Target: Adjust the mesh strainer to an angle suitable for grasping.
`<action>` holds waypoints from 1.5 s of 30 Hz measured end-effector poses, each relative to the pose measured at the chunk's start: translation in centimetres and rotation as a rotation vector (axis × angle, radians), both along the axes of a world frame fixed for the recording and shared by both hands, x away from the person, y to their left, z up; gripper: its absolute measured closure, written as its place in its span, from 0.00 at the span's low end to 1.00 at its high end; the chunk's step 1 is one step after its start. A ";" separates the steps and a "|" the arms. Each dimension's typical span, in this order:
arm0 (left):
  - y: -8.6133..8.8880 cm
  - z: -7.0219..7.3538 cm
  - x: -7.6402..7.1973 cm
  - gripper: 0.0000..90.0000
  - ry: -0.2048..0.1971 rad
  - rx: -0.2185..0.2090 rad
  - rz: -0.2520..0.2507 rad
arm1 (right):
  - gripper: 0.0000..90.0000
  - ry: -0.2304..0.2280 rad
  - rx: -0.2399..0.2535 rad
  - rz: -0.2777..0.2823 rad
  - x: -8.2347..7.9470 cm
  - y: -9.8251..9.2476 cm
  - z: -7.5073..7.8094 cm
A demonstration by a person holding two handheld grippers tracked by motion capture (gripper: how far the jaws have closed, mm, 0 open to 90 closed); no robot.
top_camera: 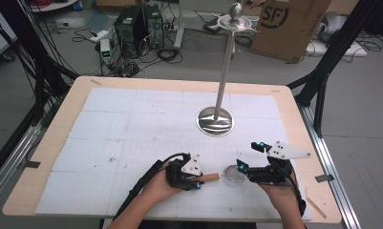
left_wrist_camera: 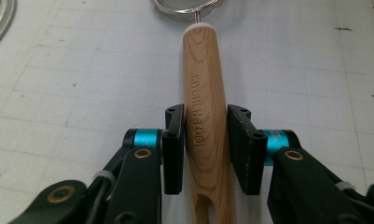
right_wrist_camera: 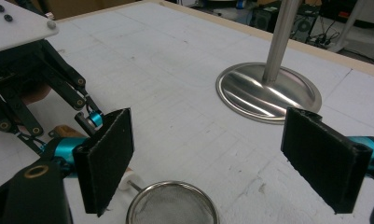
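Observation:
A small strainer lies on the white mat, its wooden handle [top_camera: 209, 178] pointing left and its round mesh bowl [top_camera: 234, 172] to the right. My left gripper [top_camera: 197, 181] is shut on the handle [left_wrist_camera: 205, 93], with both black pads pressed against the wood stamped with lettering. The bowl's rim [left_wrist_camera: 187, 9] lies just beyond the handle's end. My right gripper [top_camera: 250, 156] hovers over the bowl, open wide. In the right gripper view its pads [right_wrist_camera: 105, 158] stand far apart above the mesh bowl [right_wrist_camera: 173, 205], with nothing between them.
A tall metal stand rises from a round polished base [top_camera: 215, 121] behind the strainer, its pole [top_camera: 226, 62] ending in a disc and ball. The base [right_wrist_camera: 268, 91] lies just beyond my right gripper. The gridded mat [top_camera: 132, 124] covers the wooden table.

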State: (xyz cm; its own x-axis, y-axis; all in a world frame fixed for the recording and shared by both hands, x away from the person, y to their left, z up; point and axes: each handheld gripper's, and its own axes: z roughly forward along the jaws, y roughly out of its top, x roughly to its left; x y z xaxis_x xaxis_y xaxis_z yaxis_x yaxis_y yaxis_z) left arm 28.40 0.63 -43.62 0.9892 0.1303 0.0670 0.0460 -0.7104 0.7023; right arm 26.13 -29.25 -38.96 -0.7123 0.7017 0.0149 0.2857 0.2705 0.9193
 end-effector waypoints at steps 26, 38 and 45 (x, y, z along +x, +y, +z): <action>3.3 -0.4 3.0 0.64 0.011 -0.054 0.230 | 0.18 0.006 -0.006 -0.005 0.0 -0.1 -0.1; 3.7 0.1 3.8 0.56 -0.007 -0.092 0.317 | 0.18 0.006 -0.011 -0.004 0.1 0.0 -0.2; 6.0 1.0 3.2 0.52 0.023 -0.135 0.336 | 0.18 0.009 -0.008 -0.004 0.0 -0.1 -0.2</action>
State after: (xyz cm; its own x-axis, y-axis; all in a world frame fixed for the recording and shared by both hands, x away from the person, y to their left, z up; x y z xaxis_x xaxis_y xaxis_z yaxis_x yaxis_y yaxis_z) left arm 31.61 6.62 -42.65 0.8908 0.4543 0.0049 0.2782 -0.5540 0.7847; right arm 26.12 -29.32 -39.11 -0.7094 0.7046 0.0157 0.2953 0.2769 0.9144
